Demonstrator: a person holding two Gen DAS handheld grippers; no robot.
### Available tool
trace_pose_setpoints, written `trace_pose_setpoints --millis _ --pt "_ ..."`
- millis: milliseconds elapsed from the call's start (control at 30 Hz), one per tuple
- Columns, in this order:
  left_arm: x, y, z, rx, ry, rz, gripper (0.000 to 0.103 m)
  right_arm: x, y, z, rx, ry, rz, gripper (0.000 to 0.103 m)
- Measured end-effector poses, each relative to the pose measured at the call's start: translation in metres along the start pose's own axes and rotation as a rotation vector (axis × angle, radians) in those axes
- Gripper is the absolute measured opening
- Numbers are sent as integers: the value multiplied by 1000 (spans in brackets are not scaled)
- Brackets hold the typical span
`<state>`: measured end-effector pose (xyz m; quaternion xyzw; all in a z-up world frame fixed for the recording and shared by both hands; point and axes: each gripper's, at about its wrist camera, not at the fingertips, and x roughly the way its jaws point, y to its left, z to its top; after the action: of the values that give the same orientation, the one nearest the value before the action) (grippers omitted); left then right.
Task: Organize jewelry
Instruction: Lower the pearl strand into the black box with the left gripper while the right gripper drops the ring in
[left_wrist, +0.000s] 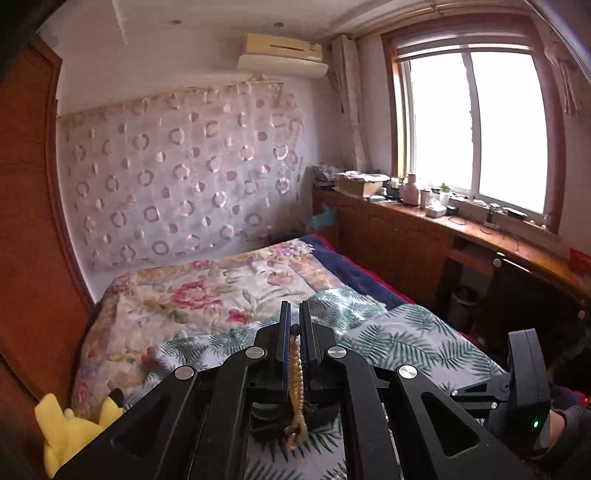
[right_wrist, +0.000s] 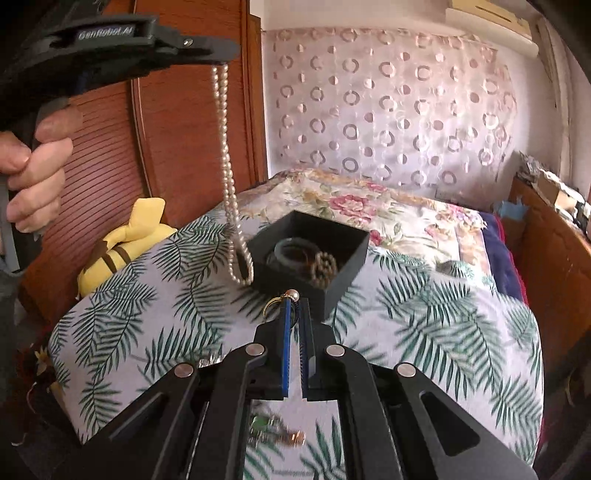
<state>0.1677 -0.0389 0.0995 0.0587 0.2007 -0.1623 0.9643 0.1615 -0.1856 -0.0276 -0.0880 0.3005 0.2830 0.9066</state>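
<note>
My left gripper (left_wrist: 294, 314) is shut on a pearl necklace (left_wrist: 295, 376), held high above the bed. In the right wrist view the left gripper (right_wrist: 221, 55) is at upper left and the necklace (right_wrist: 231, 184) hangs from it in a long loop, its lower end beside the left wall of a black box (right_wrist: 340, 280). The box sits on the bed and holds a dark bangle (right_wrist: 291, 249) and a brown beaded bracelet (right_wrist: 325, 266). My right gripper (right_wrist: 295, 301) is shut on a gold ring with a pearl (right_wrist: 284, 297), just in front of the box.
A leaf-print cover (right_wrist: 424, 332) lies over the bed, with a floral quilt (right_wrist: 351, 203) behind. A yellow plush toy (right_wrist: 125, 240) lies at the left by the wooden wardrobe (right_wrist: 184, 147). More small jewelry (right_wrist: 280, 435) lies under my right gripper. A wooden desk (left_wrist: 480, 236) runs under the window.
</note>
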Motion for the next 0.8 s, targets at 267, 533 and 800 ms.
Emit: trace_pose_setpoints --millis 267,533,800 --pt "21 13 23 -3 2 25 4 28 -13 22 -2 18 -19 5" --pt "60 29 -1 -35 85 38 4 69 -23 32 24 49 -5 5" --pt "94 50 -59 -99 196 41 4 106 -28 30 48 98 12 5"
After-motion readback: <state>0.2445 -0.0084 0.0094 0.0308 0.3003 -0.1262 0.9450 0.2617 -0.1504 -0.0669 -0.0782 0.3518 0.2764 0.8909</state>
